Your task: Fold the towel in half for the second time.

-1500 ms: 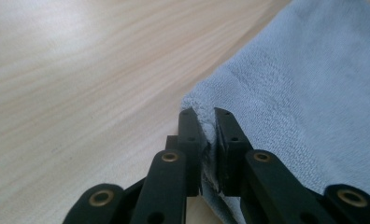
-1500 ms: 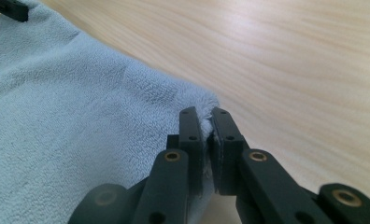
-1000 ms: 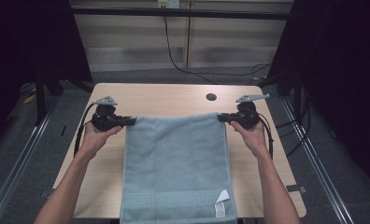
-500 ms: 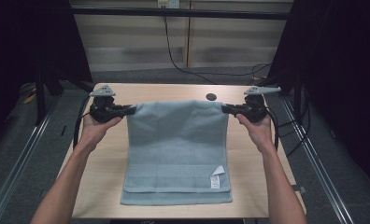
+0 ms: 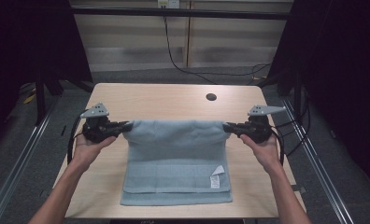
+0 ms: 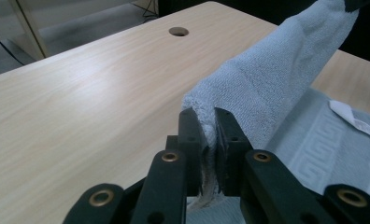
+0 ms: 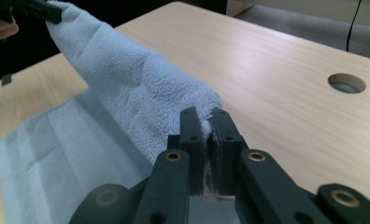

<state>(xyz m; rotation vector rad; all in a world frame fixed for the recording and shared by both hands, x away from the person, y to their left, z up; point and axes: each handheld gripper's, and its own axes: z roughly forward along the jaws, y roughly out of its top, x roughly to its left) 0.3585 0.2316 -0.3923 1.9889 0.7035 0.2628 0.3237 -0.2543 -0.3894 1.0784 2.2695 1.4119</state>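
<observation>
A light blue towel [image 5: 174, 158] lies on the wooden table [image 5: 164, 100], its far edge lifted and stretched between my two grippers. My left gripper [image 5: 127, 125] is shut on the towel's left corner, seen close up in the left gripper view, where the jaws [image 6: 206, 114] pinch the cloth [image 6: 276, 70]. My right gripper [image 5: 226, 127] is shut on the right corner [image 7: 202, 114], and the towel [image 7: 136, 79] runs from it up to the other gripper [image 7: 29, 9]. The raised part sags over the flat lower part, which carries a white label [image 5: 216, 176].
A round cable hole [image 5: 211, 97] sits in the table's far right part. Bare wood lies beyond the towel and at both sides. Cables trail from each gripper over the table's side edges. The towel's near edge lies close to the table's front edge.
The grippers first dragged the towel away from the person, off the front edge. Since then they have come back toward the person and risen, lifting the far edge over the lower part.
</observation>
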